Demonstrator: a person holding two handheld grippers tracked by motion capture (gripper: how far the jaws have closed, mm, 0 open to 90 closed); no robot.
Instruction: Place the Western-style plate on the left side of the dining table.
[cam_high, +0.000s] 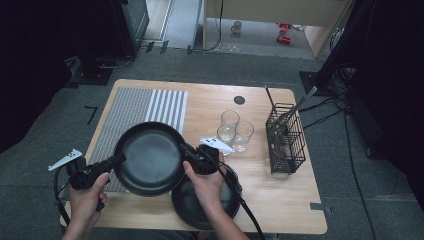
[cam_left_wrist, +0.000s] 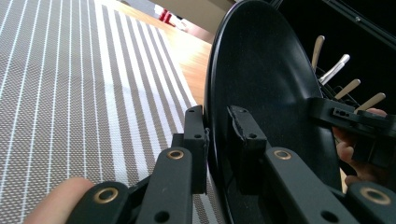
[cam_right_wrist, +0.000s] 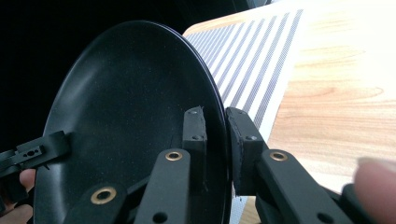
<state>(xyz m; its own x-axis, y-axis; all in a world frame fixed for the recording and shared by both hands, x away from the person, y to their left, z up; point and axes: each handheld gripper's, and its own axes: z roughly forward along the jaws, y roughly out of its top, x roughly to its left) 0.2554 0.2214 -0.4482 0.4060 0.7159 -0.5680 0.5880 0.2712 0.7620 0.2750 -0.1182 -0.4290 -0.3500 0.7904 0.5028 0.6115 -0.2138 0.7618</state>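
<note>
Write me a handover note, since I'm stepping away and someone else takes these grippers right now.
Left gripper: shut on the near-left rim of the upper black plate.
Right gripper: shut on the same plate's opposite rim.
The plate is held above the table, partly over the striped placemat and partly over a second black plate lying on the table near the front edge.
Done: upper plate gripped by both.
Left: probably set it on the placemat; second plate untouched.

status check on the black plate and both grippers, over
Left gripper and right gripper both clamped on black plate rim. Plate over striped mat. Second plate beneath, glasses close.
</note>
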